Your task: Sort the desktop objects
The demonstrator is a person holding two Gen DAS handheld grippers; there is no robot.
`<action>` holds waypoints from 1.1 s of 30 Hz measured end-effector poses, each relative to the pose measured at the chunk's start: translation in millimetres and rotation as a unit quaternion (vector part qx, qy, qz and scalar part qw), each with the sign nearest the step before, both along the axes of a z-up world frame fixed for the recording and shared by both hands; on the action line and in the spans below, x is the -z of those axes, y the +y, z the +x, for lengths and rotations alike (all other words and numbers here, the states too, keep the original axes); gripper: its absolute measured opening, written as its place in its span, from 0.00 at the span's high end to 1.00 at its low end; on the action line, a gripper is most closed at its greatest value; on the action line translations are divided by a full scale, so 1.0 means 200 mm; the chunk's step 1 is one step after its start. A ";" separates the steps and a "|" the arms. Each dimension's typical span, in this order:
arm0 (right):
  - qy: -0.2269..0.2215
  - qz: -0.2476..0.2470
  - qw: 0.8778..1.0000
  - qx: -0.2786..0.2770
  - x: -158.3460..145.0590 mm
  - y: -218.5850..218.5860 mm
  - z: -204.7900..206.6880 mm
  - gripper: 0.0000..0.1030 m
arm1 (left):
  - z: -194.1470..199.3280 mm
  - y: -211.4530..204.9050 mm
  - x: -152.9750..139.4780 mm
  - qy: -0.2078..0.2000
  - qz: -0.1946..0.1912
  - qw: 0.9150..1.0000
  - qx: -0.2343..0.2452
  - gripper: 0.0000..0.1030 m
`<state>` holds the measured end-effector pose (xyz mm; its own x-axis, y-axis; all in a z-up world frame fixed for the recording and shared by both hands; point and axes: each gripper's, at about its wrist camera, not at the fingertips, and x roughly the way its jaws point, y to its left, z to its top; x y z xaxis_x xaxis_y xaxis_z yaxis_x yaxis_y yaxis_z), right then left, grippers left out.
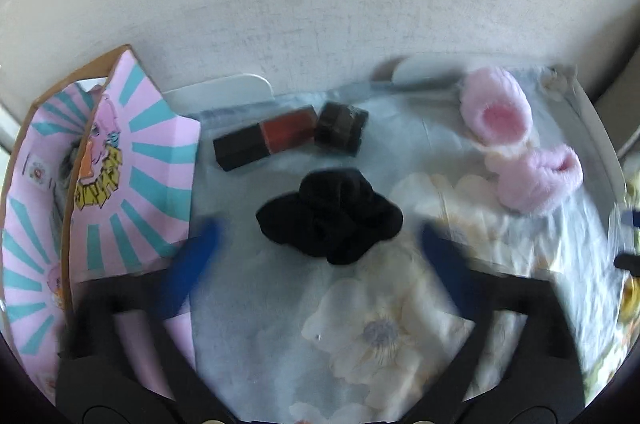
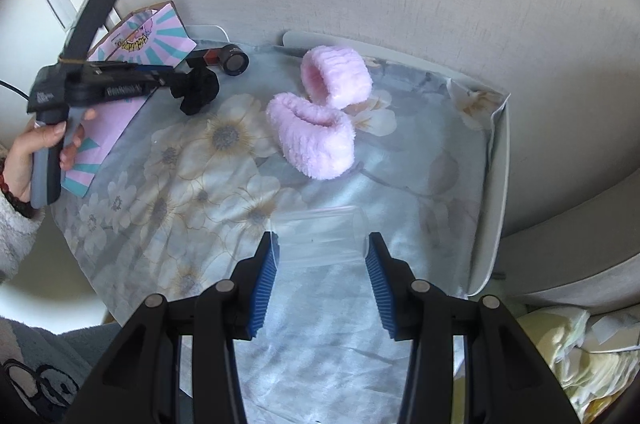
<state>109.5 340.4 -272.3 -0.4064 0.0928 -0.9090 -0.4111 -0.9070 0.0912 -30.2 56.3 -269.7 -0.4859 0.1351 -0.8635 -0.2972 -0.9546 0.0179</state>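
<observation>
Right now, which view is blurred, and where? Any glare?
Left wrist view: motion blur smears the left tongs and the floral cloth; the black scrunchie is soft. Right wrist view: sharp; right tongs crisp on a clear cup. No strong glare in either.

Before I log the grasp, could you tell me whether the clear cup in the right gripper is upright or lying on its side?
On its side: the clear cup lies crosswise between the right gripper pads, rim against one, base against the other.

A floral cloth (image 2: 224, 160) covers the white tray (image 2: 498, 184).
</observation>
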 end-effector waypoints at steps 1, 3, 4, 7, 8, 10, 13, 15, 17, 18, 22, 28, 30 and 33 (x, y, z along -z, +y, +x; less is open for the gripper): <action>-0.002 -0.001 1.000 0.000 0.01 0.00 0.00 0.60 | 0.00 -0.01 0.00 0.005 0.017 1.000 -0.003 0.01; -0.005 -0.006 1.000 -0.001 0.03 -0.01 -0.01 0.60 | -0.03 -0.02 0.03 -0.005 0.028 1.000 -0.014 0.01; -0.006 -0.007 1.000 -0.001 0.04 -0.02 -0.01 0.60 | -0.05 -0.02 0.05 -0.009 0.024 1.000 -0.017 0.03; -0.013 -0.013 1.000 -0.001 0.08 -0.03 -0.01 0.60 | -0.10 0.00 0.15 -0.035 0.011 0.999 -0.008 0.63; -0.015 -0.014 1.000 -0.001 0.08 -0.03 -0.01 0.60 | -0.10 0.00 0.17 -0.042 0.003 0.999 -0.006 0.68; -0.018 -0.014 1.000 0.000 0.09 -0.03 -0.01 0.60 | -0.09 0.01 0.15 -0.028 0.011 1.000 0.004 0.79; -0.024 -0.011 1.000 -0.005 0.07 -0.03 -0.02 0.60 | -0.07 0.00 0.08 -0.029 0.021 0.999 0.016 0.83; -0.029 -0.005 1.000 -0.010 0.04 -0.04 -0.03 0.60 | -0.04 -0.01 0.00 -0.025 0.026 0.999 0.024 0.83; -0.032 0.002 0.999 -0.016 -0.01 -0.04 -0.05 0.60 | -0.02 -0.03 -0.08 -0.022 0.034 0.999 0.026 0.83; -0.032 0.004 0.999 -0.018 -0.03 -0.05 -0.06 0.60 | 0.00 -0.05 -0.12 -0.022 0.039 0.999 0.026 0.83; -0.038 0.015 0.999 -0.033 -0.15 -0.06 -0.14 0.60 | 0.04 -0.16 -0.32 -0.023 0.059 0.998 0.017 0.83; -0.030 0.021 0.997 -0.072 -0.36 -0.13 -0.36 0.60 | 0.12 -0.47 -0.57 -0.013 0.081 0.996 -0.015 0.83; -0.021 0.023 0.996 -0.087 -0.43 -0.16 -0.47 0.60 | 0.14 -0.57 -0.64 -0.004 0.085 0.996 -0.030 0.83; -0.008 0.032 0.993 -0.118 -0.52 -0.26 -0.64 0.60 | 0.18 -0.71 -0.71 0.004 0.088 0.995 -0.051 0.83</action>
<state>-18.6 289.3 -168.0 -0.4099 0.0543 -0.9105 -0.1882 -0.9818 0.0262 6.7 -85.9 -127.9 -0.5121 0.2333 -0.8267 -0.1993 -0.9684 -0.1498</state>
